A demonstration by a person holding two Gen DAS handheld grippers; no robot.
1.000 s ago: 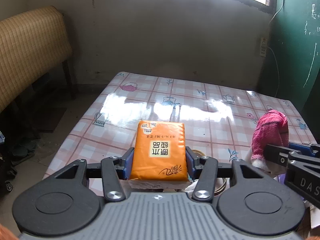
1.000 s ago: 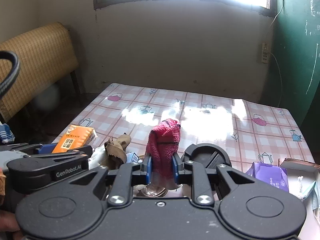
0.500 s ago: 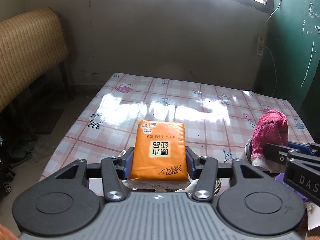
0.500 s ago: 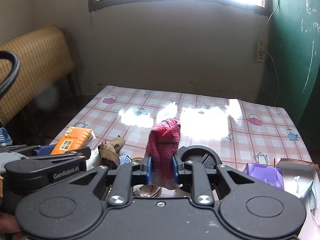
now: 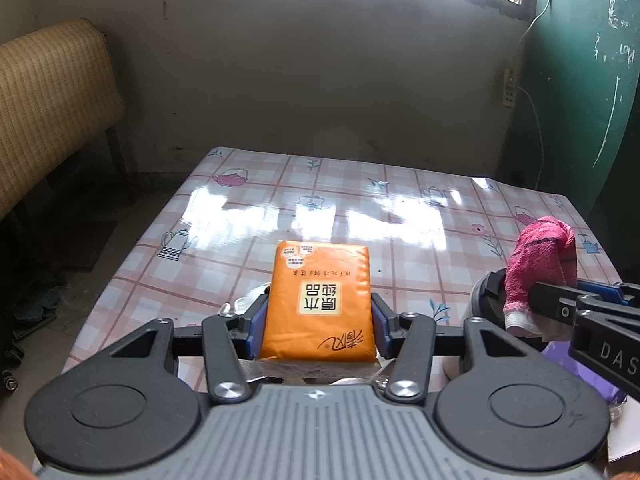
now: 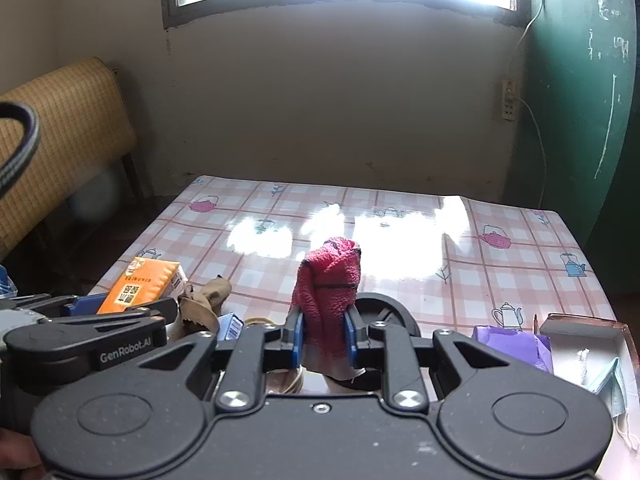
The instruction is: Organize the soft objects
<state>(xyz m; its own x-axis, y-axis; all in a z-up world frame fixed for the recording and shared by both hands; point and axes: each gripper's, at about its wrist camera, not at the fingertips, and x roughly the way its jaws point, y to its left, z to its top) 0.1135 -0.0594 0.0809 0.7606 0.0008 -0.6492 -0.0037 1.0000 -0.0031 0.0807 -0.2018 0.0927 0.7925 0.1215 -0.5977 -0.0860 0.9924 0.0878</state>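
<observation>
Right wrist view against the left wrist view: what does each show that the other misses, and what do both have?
Only the right wrist view shows the crumpled brown cloth, the purple pack, the open box at the right edge with a face mask beside it, and the window panes.

Only the left wrist view shows the orange tissue pack's printed face square on, clamped in the left tool.

Both show the orange tissue pack, the pink towel pinched in the right tool, the checked tablecloth and the woven bench back.

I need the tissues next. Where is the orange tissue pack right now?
The orange tissue pack is clamped in the left gripper above the table's near edge, left of the pink cloth.
</observation>
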